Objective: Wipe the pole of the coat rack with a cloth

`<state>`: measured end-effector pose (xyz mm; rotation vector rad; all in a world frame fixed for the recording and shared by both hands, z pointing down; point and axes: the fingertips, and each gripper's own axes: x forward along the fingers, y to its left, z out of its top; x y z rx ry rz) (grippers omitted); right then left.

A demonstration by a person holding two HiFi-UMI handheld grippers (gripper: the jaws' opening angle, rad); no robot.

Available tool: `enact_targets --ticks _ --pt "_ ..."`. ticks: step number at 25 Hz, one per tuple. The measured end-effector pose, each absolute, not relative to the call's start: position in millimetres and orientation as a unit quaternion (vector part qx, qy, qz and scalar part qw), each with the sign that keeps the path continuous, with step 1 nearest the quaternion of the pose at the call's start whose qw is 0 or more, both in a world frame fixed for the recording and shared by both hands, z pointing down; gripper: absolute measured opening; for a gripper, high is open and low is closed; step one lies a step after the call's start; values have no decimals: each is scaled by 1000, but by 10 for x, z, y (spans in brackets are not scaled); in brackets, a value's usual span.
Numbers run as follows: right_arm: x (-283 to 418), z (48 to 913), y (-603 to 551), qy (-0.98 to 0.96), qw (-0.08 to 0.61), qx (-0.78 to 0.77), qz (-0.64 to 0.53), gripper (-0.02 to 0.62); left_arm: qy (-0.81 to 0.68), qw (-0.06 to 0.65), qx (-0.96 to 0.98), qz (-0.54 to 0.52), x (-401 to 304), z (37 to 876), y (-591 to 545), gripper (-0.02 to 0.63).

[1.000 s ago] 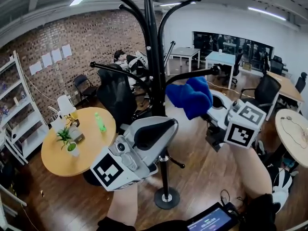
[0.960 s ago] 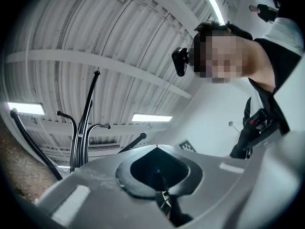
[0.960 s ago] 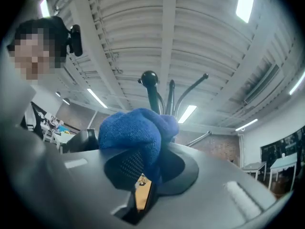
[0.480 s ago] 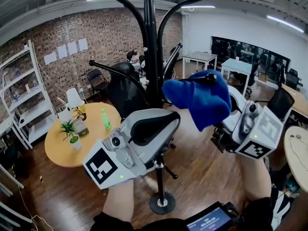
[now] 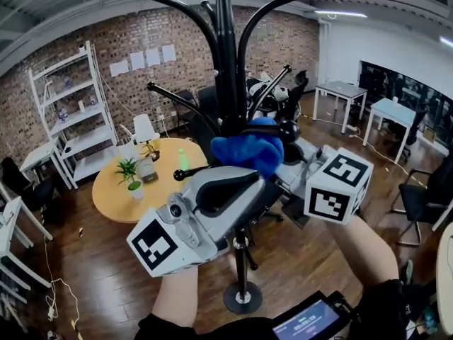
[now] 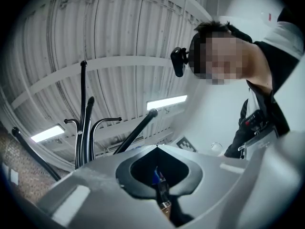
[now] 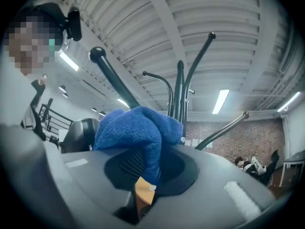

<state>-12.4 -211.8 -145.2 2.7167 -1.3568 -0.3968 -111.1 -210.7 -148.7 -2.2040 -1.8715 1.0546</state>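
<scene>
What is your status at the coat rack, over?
Right gripper shut on blue cloth. Left gripper shut, empty. Cloth at pole, contact unclear. Hook arm close beside cloth.

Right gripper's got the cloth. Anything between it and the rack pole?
Nothing visible. The blue cloth in the right gripper is right up at the pole. A ball-tipped hook arm runs beside it, not between. Contact can't be confirmed.

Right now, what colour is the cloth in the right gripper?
Bright blue cloth, clearest in the right gripper view.
</scene>
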Motion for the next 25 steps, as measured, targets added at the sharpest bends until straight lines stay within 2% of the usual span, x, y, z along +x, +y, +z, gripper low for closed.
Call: enact_targets --ticks 2,6,14,19,25 --pt "-82 -1422 -2166 -450 30 884 -123 51 -606 38 -718 340 -1136 -1475 -2090 3" --pt "-176 -1463 -2130 -464 61 874 -132 51 -609 43 -719 332 -1100 -1472 -2106 3" --pt "-821 -1958 -1806 -438 233 828 -260 51 -616 50 -709 340 -1099 -1497 -2091 3" --pt "-874 -2547 -1662 -457 178 811 -319 51 -612 54 -709 346 -1051 -1578 -2153 3" --pt "-799 -2273 -2170 -547 253 751 -271 51 -613 66 -705 350 -1103 -1534 -2121 3"
